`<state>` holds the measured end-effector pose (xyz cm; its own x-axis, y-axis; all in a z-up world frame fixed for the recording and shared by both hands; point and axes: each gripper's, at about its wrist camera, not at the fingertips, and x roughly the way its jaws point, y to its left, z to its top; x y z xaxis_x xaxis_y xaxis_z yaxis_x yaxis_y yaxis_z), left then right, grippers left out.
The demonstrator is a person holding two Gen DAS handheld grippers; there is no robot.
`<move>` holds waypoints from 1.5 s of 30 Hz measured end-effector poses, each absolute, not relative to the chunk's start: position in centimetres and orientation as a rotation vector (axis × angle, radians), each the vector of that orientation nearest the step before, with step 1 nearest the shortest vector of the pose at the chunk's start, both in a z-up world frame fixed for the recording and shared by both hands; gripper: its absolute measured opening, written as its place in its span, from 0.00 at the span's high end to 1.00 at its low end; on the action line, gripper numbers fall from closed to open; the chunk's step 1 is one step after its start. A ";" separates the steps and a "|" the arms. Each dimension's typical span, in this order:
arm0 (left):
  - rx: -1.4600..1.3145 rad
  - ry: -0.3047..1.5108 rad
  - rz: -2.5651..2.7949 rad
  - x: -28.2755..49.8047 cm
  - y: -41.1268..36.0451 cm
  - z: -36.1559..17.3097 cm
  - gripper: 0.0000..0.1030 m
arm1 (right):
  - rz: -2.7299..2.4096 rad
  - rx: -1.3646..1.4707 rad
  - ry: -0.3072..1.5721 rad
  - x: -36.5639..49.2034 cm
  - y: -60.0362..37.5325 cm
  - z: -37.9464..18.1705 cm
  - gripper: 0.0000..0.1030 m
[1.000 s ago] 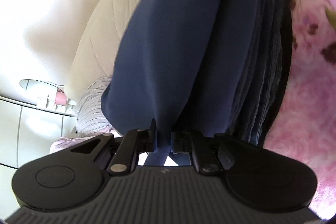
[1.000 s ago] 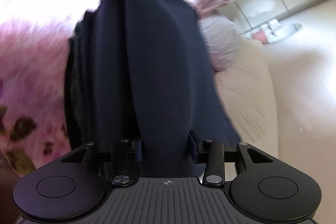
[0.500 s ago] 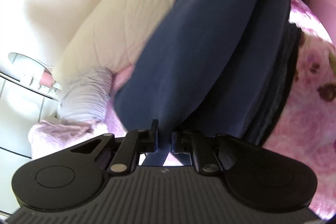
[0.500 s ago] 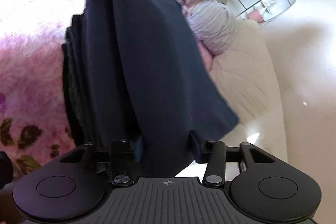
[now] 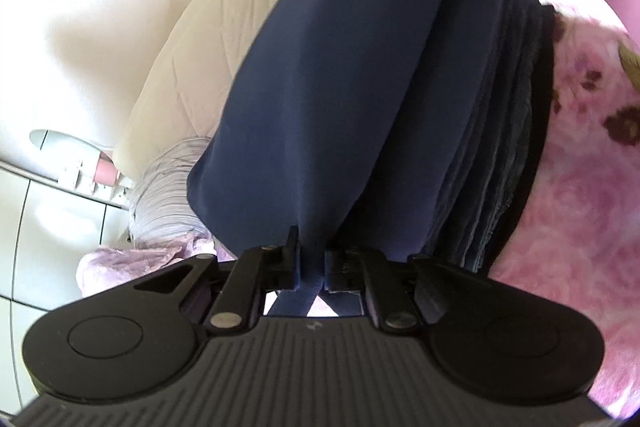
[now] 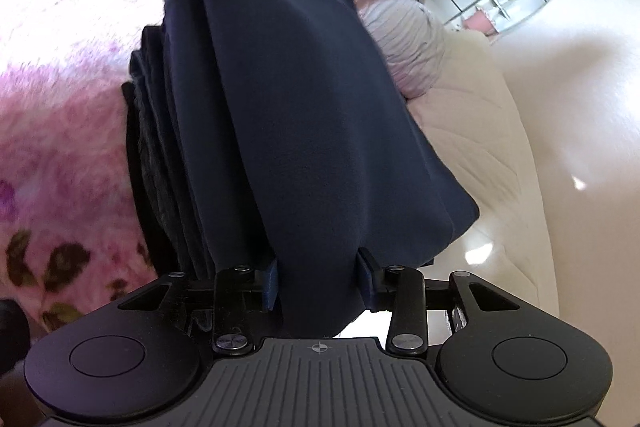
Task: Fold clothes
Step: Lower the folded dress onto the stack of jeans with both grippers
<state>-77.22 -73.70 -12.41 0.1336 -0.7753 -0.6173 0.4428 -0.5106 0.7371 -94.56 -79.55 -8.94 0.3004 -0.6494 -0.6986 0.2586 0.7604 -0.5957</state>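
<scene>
Left wrist view is filled by a pink floral blanket covering the bed, with a cream quilted mattress edge exposed along the bed's near side. A stack of dark folded clothes is seen lying on the blanket near that edge. Over it, a navy garment is held stretched between both tools, its free fold hanging out past the bed's edge. A striped grey garment is bunched further along the same edge.

The left gripper is clamped tight on one end of the navy cloth. The right gripper has its jaws set wider, yet a thick bunch of the same cloth is pinched between them.

It is judged that the overhanging fold could drag the garment off the stack if tension is dropped unevenly, and that the looser right-hand grip could slip.

Compared with half a second ago, the left tool has been swung so the cloth runs more upright in its view, and the far gripper is mostly lost beyond the top edge.
</scene>
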 end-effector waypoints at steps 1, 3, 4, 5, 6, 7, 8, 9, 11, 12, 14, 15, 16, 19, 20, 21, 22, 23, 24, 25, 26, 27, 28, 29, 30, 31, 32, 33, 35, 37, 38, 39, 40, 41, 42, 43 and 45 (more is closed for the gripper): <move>1.416 -0.352 -1.573 -77.2 -73.5 -11.9 0.93 | -0.633 -0.406 1.110 -94.6 -79.6 -8.8 0.63; 1.380 -0.372 -1.575 -77.1 -72.7 -10.7 0.93 | -0.648 -0.398 1.100 -94.6 -79.5 -8.4 0.65; 1.366 -0.380 -1.573 -77.0 -72.2 -10.2 0.94 | -0.656 -0.397 1.093 -94.8 -79.3 -7.9 0.65; 1.364 -0.370 -1.572 -76.6 -72.5 -10.0 0.94 | -0.664 -0.393 1.079 -94.9 -79.3 -7.4 0.65; 1.365 -0.359 -1.572 -76.1 -72.8 -10.0 0.94 | -0.674 -0.391 1.062 -95.2 -78.9 -6.9 0.65; 1.380 -0.347 -1.575 -75.3 -73.1 -10.7 0.94 | -0.674 -0.394 1.060 -95.4 -78.7 -7.1 0.65; 1.397 -0.337 -1.578 -74.7 -73.4 -11.5 0.94 | -0.660 -0.396 1.075 -95.4 -78.5 -7.6 0.65; 1.422 -0.341 -1.578 -74.9 -73.1 -12.3 0.94 | -0.644 -0.394 1.094 -95.2 -78.5 -8.3 0.65; 1.425 -0.343 -1.574 -76.3 -71.9 -12.1 0.94 | -0.631 -0.397 1.115 -95.0 -78.6 -9.4 0.65; 1.419 -0.340 -1.573 -76.9 -72.3 -11.8 0.94 | -0.641 -0.391 1.105 -95.0 -78.6 -9.1 0.65; 1.420 -0.346 -1.572 -76.0 -74.4 -11.8 0.94 | -0.659 -0.380 1.086 -94.8 -78.6 -8.4 0.65; 1.421 -0.348 -1.571 -75.5 -75.3 -11.8 0.94 | -0.659 -0.379 1.080 -94.7 -78.4 -8.1 0.65; 1.424 -0.347 -1.571 -75.5 -75.2 -12.0 0.94 | -0.653 -0.381 1.084 -94.6 -78.2 -8.2 0.65; 1.426 -0.353 -1.570 -75.7 -75.7 -12.4 0.94 | -0.633 -0.386 1.117 -94.3 -77.9 -9.5 0.65; 1.421 -0.359 -1.568 -76.1 -75.4 -12.3 0.94 | -0.632 -0.387 1.127 -94.4 -78.0 -9.9 0.65; 1.420 -0.364 -1.569 -76.6 -75.2 -12.6 0.94 | -0.633 -0.385 1.134 -94.4 -78.1 -10.2 0.65; 1.419 -0.367 -1.569 -77.1 -75.1 -12.9 0.94 | -0.634 -0.384 1.137 -94.5 -78.2 -10.2 0.65; 1.421 -0.360 -1.570 -77.1 -75.0 -13.0 0.94 | -0.634 -0.383 1.134 -94.6 -78.3 -10.3 0.65; 1.431 -0.363 -1.569 -76.7 -75.2 -13.2 0.94 | -0.633 -0.381 1.131 -94.7 -78.4 -10.4 0.65; 1.442 -0.366 -1.568 -76.4 -75.3 -13.4 0.94 | -0.632 -0.382 1.128 -94.7 -78.5 -10.5 0.65; 1.451 -0.369 -1.566 -76.1 -75.5 -13.6 0.94 | -0.631 -0.386 1.127 -94.7 -78.6 -10.6 0.65; 1.454 -0.369 -1.563 -76.2 -75.6 -13.6 0.94 | -0.642 -0.371 1.122 -94.6 -78.9 -10.5 0.65; 1.457 -0.368 -1.560 -76.3 -75.8 -13.5 0.94 | -0.654 -0.355 1.117 -94.6 -79.1 -10.5 0.65; 1.460 -0.368 -1.557 -76.4 -76.0 -13.5 0.94 | -0.665 -0.342 1.114 -94.6 -79.4 -10.5 0.65; 1.462 -0.368 -1.554 -76.5 -76.1 -13.4 0.94 | -0.669 -0.341 1.116 -94.5 -79.5 -10.6 0.65; 1.465 -0.368 -1.551 -76.5 -76.3 -13.4 0.94 | -0.670 -0.340 1.115 -94.4 -79.7 -10.8 0.65; 1.468 -0.367 -1.547 -76.6 -76.5 -13.3 0.95 | -0.671 -0.339 1.114 -94.4 -79.9 -10.9 0.65; 1.471 -0.367 -1.544 -76.7 -76.6 -13.3 0.95 | -0.672 -0.341 1.116 -94.4 -79.8 -10.8 0.65; 1.475 -0.364 -1.537 -76.8 -76.9 -13.1 0.94 | -0.675 -0.345 1.119 -94.4 -79.7 -10.7 0.64; 1.458 -0.332 -1.522 -76.7 -76.8 -12.3 0.90 | -0.678 -0.349 1.122 -94.4 -79.5 -10.5 0.60; 1.449 -0.316 -1.514 -76.7 -76.8 -11.9 0.88 | -0.680 -0.351 1.123 -94.4 -79.5 -10.4 0.58; 1.439 -0.299 -1.508 -76.6 -76.7 -11.5 0.86 | -0.682 -0.353 1.125 -94.4 -79.4 -10.3 0.53; 1.424 -0.276 -1.510 -76.5 -76.6 -11.1 0.82 | -0.685 -0.354 1.126 -94.5 -79.3 -10.3 0.50; 1.404 -0.252 -1.514 -76.3 -76.3 -10.5 0.76 | -0.698 -0.345 1.123 -94.6 -79.1 -10.1 0.49; 1.388 -0.235 -1.520 -76.1 -76.1 -10.1 0.74 | -0.711 -0.329 1.118 -94.7 -78.8 -9.8 0.48; 1.371 -0.219 -1.526 -75.9 -75.8 -9.6 0.73 | -0.725 -0.312 1.112 -94.9 -78.5 -9.5 0.48; 1.359 -0.213 -1.540 -75.7 -75.4 -9.2 0.73 | -0.748 -0.267 1.079 -95.3 -78.0 -8.9 0.48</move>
<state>-75.68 -75.41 -9.21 0.1643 -0.7569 -0.6326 0.5563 -0.4584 0.6931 -95.26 -77.99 -8.87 0.2597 -0.6675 -0.6979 0.4197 0.7289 -0.5409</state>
